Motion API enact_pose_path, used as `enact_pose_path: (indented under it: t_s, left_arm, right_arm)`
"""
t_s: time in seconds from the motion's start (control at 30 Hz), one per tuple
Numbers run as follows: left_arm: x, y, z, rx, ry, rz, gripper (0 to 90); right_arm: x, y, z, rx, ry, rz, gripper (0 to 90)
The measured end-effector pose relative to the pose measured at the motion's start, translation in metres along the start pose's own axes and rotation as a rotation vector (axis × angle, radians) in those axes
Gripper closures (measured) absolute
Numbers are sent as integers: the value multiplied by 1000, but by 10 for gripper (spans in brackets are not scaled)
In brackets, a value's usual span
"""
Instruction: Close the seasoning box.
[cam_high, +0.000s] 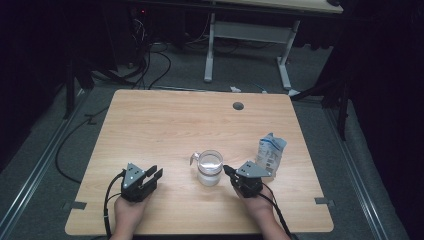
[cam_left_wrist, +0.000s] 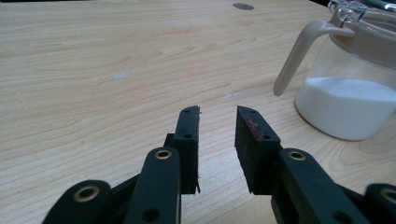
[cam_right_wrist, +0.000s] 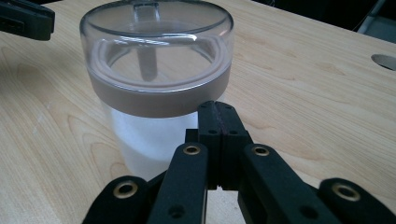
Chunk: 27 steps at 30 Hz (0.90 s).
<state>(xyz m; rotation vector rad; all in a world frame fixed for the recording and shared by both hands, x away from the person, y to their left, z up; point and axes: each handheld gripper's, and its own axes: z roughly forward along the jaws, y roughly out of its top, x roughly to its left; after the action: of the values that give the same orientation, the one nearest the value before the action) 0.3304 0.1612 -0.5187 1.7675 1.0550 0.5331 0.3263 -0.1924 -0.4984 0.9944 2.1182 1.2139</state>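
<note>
While both hands rested low on the desk (cam_high: 150, 125), the scene stood as follows.

High view, left gripper (cam_high: 152, 175): jaws spread with nothing between them, the jar well off to their right.
High view, right gripper (cam_high: 227, 170): jaws pressed together, their tips just beside the jar's right flank; whether they touched it I could not tell.
High view, jar (cam_high: 209, 167): upright between the two grippers, clear lid on, white powder inside.
High view, pouch (cam_high: 270, 152): a white and blue bag just beyond the right gripper, away from its jaw tips.

Left gripper view, jaws: parted, empty, bare wood between the pads (cam_left_wrist: 189, 140).
Left gripper view, jar (cam_left_wrist: 348, 107): ahead and to the right of the jaws, apart from them, its beige latch arm (cam_left_wrist: 299, 53) hanging down the near side.

Right gripper view, jaws: shut tight, holding nothing.
Right gripper view, jar (cam_right_wrist: 154, 88): straight ahead and slightly left of the jaw tips, very close, its brown band level with them.
Right gripper view, left gripper (cam_right_wrist: 25, 18): beyond the jar, far left of the jaws.
</note>
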Motion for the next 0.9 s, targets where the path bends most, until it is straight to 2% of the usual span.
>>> enact_pose_path:
  t_s: [0.13, 0.2, 0.3, 0.47, 0.6, 0.63, 0.7, 0.8, 0.9]
  left_arm:
    - [7, -3, 2, 14, 6, 2, 700]
    - [9, -3, 1, 7, 2, -13, 701]
    - [9, -2, -1, -1, 3, -9, 700]
    - [9, -2, -5, -2, 21, 10, 700]
    - [9, -2, -7, -9, 21, -3, 700]
    - [9, -2, -6, -6, 23, 0, 700]
    - [9, -1, -6, -9, 24, -1, 700]
    - [10, -2, -9, -12, 31, 9, 695]
    - [12, -3, -11, -14, 33, 4, 684]
  right_arm:
    - [2, 0, -1, 3, 0, 3, 900]
    - [3, 0, -1, -3, 1, -3, 900]
    - [6, 0, -2, 0, -2, -1, 900]
    - [14, 0, -4, -3, 17, -28, 900]
    - [19, 0, -6, -8, 51, -34, 900]
    - [23, 0, -7, -11, 58, -53, 900]
    - [21, 1, -7, -24, 45, -44, 900]
    - [10, 3, -5, -20, 10, -18, 900]
    - [2, 4, 1, -24, 7, 8, 900]
